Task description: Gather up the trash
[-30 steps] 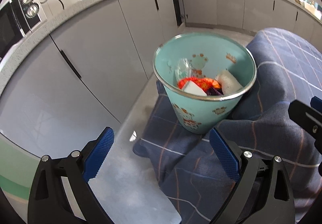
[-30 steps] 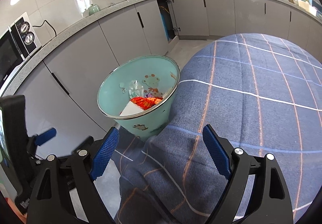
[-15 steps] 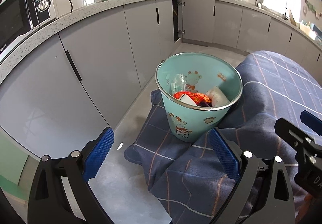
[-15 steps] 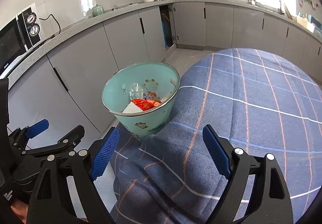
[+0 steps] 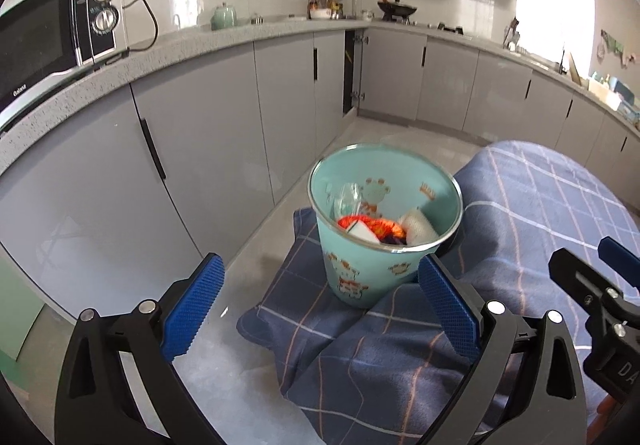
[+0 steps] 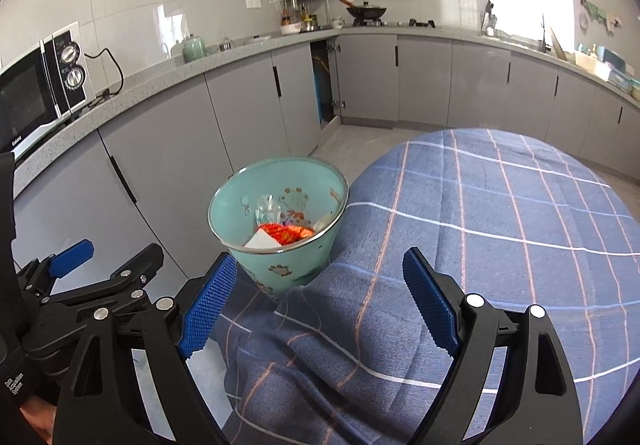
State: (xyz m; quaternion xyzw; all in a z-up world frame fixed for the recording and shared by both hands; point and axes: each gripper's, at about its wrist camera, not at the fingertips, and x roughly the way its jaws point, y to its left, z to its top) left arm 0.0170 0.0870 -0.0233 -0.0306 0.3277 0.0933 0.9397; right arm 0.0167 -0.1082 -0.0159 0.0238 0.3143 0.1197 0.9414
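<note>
upright mint cartoon-print bin (image 5: 362, 269) on plaid cloth, holding an orange wrapper (image 5: 384, 225) and paper.

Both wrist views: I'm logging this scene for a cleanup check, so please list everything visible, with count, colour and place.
bin: one, mint green with cartoon prints, on the floor, on the cloth's draped edge.
trash: several pieces, orange, white, clear, inside the bin.
cloth: one, blue plaid, over the table at right.
cabinets: a run, grey, along the walls.
microwave: one, black and silver, on the counter at left.
kettle: one, pale green, on the counter.
wok: one, black, on the stove.
left gripper: open, empty, blue pads.
right gripper: open, empty, blue pads.
</note>
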